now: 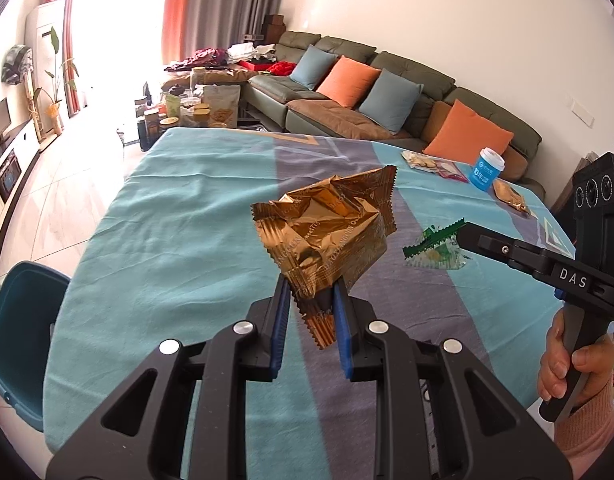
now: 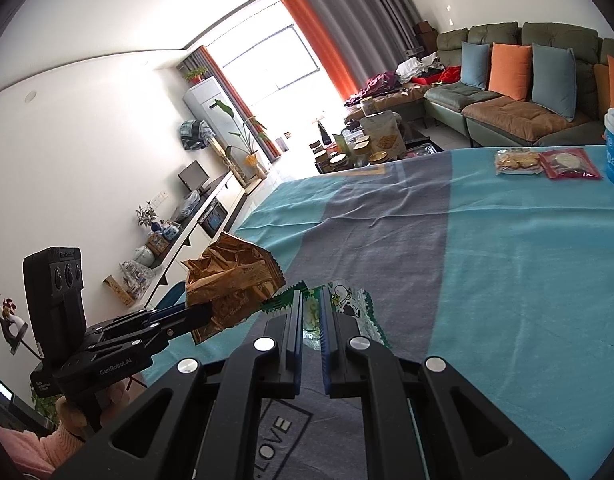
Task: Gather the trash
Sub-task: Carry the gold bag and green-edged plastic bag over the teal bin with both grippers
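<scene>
Gold wrapper (image 1: 331, 232) pinched only by its corner in left gripper (image 1: 309, 300), green wrapper (image 2: 347, 304) nipped in right gripper (image 2: 311, 312); slippage of either is risked.

left gripper (image 1: 309, 296): fingers clamped, raised | right gripper (image 2: 311, 308): fingers clamped, low

Home living room: sofa (image 1: 371, 92), curtains (image 2: 347, 32).

a green sofa (image 1: 387, 80) with orange and blue cushions (image 1: 349, 80) stands behind the table's teal and grey cloth (image 1: 167, 216). a teal chair (image 1: 19, 332) sits at the near left corner. orange curtains (image 2: 327, 40) frame the bright window (image 2: 267, 60).
</scene>
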A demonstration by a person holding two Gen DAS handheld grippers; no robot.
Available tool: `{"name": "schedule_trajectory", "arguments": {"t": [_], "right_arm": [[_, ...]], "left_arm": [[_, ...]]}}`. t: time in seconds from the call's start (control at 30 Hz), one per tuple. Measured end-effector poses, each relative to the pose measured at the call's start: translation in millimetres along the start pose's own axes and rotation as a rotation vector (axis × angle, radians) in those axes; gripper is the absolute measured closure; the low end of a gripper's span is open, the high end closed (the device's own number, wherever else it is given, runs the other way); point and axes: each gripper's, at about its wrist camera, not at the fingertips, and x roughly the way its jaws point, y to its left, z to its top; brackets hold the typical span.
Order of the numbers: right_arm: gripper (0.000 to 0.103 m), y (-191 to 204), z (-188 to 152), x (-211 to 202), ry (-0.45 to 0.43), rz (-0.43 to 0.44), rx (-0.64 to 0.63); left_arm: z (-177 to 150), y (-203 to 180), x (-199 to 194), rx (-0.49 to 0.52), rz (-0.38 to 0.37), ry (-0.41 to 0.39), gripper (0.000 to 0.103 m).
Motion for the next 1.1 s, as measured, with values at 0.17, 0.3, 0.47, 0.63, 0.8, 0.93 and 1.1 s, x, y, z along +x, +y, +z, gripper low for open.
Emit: {"name": "schedule_trajectory", "arguments": {"t": [0.17,0.3,0.47,0.63,0.8,0.93,1.1], "right_arm": [[0.097,9,-1,6,0.015,0.022,-0.011],[0.097,19,-3,11,0.027,0.036,-0.022],[0.097,29,-2,18,0.040,0.054,-0.033],[0.097,39,-3,24,0.054,0.071,-0.049],[0.097,48,-3,31,0.068,0.089,-0.066],[0.097,57,-2,39,0.080,0.105,-0.079],[0.097,68,-2,47,0.092,0.123,-0.096]], "left_arm": [[-3,10,-10,-0.016,0.016,-0.014,0.082],[-6,18,-17,-0.033,0.027,-0.016,0.082],[-9,27,-22,-0.045,0.038,-0.020,0.082],[-12,34,-29,-0.057,0.055,-0.029,0.082],[-14,44,-35,-0.073,0.074,-0.037,0.082],[-16,52,-40,-0.088,0.086,-0.043,0.082],[-18,62,-44,-0.103,0.097,-0.051,0.082]]}}
